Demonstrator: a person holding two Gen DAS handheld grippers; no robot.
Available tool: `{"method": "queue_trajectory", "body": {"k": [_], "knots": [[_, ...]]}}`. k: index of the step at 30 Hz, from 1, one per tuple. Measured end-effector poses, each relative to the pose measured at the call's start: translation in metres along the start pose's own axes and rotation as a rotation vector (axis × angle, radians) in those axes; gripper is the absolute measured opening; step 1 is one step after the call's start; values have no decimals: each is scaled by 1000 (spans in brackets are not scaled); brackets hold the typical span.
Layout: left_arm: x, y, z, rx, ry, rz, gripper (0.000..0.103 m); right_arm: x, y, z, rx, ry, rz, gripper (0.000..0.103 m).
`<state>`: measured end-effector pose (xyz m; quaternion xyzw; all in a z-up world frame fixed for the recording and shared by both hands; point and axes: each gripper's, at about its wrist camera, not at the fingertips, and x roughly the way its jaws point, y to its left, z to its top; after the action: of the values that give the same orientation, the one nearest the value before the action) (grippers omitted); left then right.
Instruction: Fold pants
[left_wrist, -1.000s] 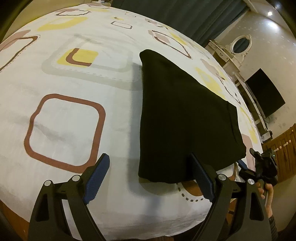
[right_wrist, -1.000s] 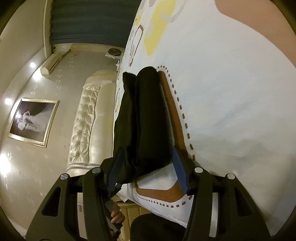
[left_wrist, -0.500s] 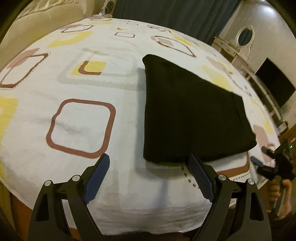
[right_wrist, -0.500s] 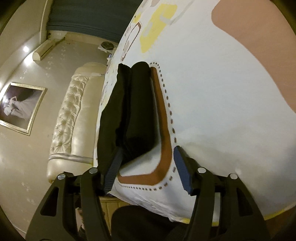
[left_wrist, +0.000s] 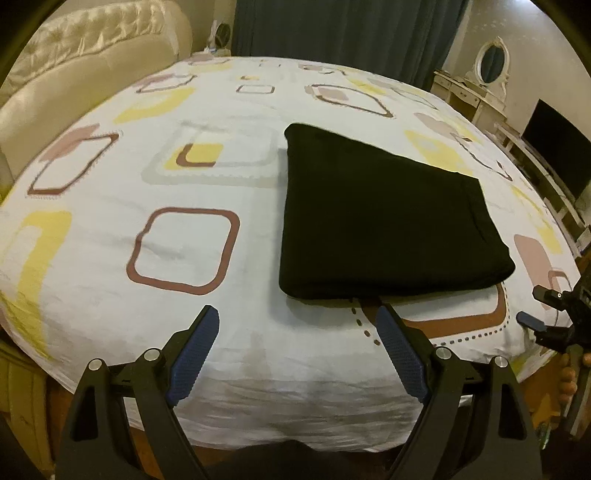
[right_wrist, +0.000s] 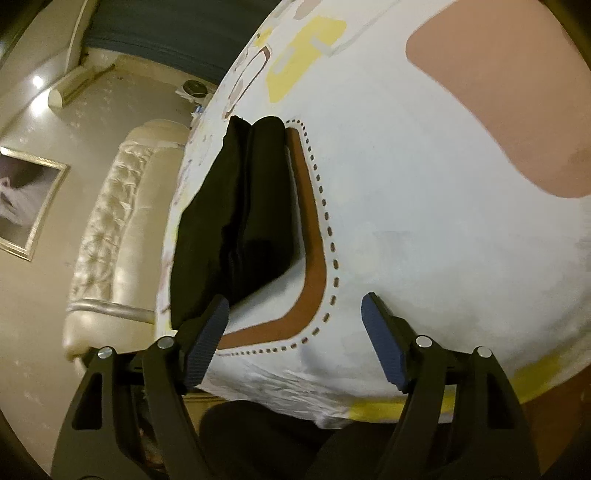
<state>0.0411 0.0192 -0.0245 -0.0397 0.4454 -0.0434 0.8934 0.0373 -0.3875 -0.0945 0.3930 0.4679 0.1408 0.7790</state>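
Pants (left_wrist: 384, 218) lie folded flat, long axis angled away across bedsheet (left_wrist: 229, 306).

Your right gripper (left_wrist: 543, 308) is cut off by the right edge in the left view; the hand (left_wrist: 570, 373) under it is mostly hidden. The pants' (right_wrist: 236, 218) layers read as one black mass, fold lines too dark to tell. The picture (right_wrist: 26, 199) on the wall is cropped at the left edge. Bedsheet (right_wrist: 443, 184) print is blurred.

Black pants (left_wrist: 384, 221), folded into a flat stack, apparently several layers, on bedspread (left_wrist: 207, 266)
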Motion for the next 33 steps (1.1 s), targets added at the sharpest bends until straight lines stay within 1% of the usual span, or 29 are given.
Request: {"method": "queue_trajectory", "body": {"k": [4, 6, 9, 12, 16, 20, 22, 26, 33], "knots": [[-13, -8, -4, 14, -36, 26, 86, -7, 22, -11, -114, -46, -117, 75], [-20, -11, -6, 6, -61, 39, 86, -9, 35, -17, -158, -77, -158, 76], [-29, -13, -12, -15, -94, 71, 86, -12, 52, -29, -231, -128, -228, 79], [-33, -17, -18, -2, -101, 97, 86, -10, 73, -42, -330, -171, -302, 80], [-34, -23, -23, 28, -99, 113, 86, -1, 93, -56, -440, -196, -365, 83], [-33, -27, -25, 45, -114, 117, 86, 9, 108, -69, -550, -215, -411, 84], [-32, -29, -24, 45, -113, 108, 86, 10, 112, -73, -572, -217, -415, 85], [-30, -32, -24, 43, -120, 106, 86, 13, 111, -74, -572, -213, -418, 85], [-31, -35, -24, 27, -134, 101, 86, 12, 104, -71, -536, -217, -422, 86]]}}
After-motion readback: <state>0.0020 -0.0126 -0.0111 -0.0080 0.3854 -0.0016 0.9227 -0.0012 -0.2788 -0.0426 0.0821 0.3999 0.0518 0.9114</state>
